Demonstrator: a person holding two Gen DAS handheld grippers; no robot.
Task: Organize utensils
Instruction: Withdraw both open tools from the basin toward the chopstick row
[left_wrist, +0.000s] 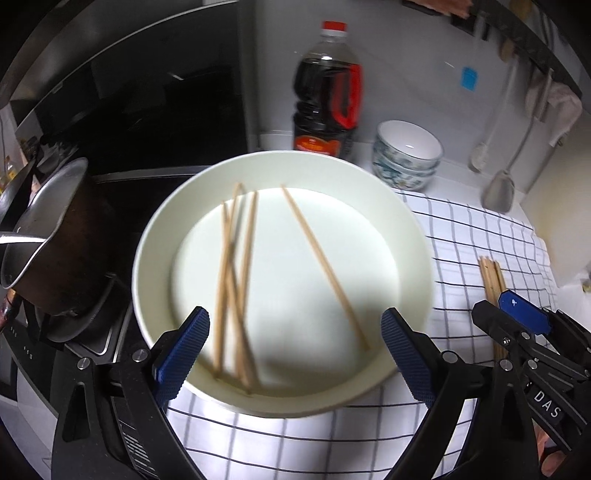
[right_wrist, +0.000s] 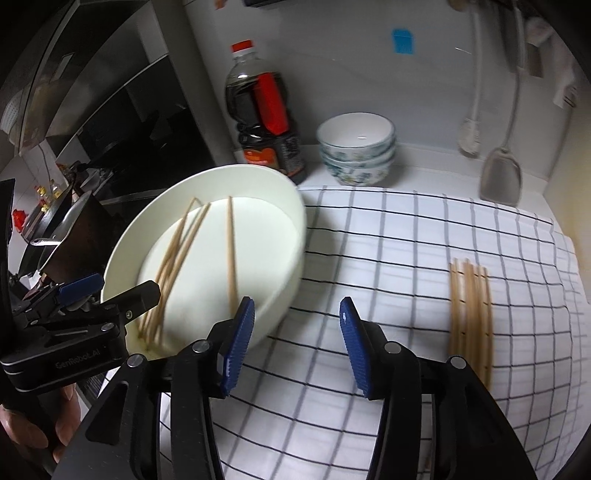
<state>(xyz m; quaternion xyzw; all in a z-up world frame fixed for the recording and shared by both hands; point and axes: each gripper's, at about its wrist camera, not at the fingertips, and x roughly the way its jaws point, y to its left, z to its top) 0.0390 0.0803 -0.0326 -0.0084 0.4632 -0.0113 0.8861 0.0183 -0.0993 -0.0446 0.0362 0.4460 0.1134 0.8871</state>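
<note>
The left tool (left_wrist: 295, 350) stands wide, its 2 blue pads well apart with nothing pressed between them. In the left wrist view it hangs over the near rim of the white dish (left_wrist: 155, 236), which fills the middle of the frame. Loose chopsticks (left_wrist: 236, 280) lie in the dish: a crossed bunch at centre left, running from the far side down toward the left pad, and 1 single stick (left_wrist: 325, 269) slanting from upper centre to lower right, ending just short of the right pad. None of them touches a pad as far as the blur lets me tell.

The right tool (right_wrist: 297, 343) is partly spread, its pads apart and empty, over the checked cloth (right_wrist: 369, 258) that covers the table. In the right wrist view the dish sits at centre left, its right wall just above the left pad; the dish looks tilted, though the blur and lens make that uncertain. A tidy bundle of chopsticks (right_wrist: 471, 314) lies on the cloth at the right of that frame, sticks side by side and touching, well apart from the dish and off to the right of the right pad.

Behind the dish stand a dark bottle (left_wrist: 327, 96) with a red cap and a stack of 3 patterned bowls (left_wrist: 406, 155), near each other at the wall. A spatula (right_wrist: 502, 177) hangs at upper right. A metal pot (left_wrist: 55, 236) sits at the left edge of the left wrist view.
</note>
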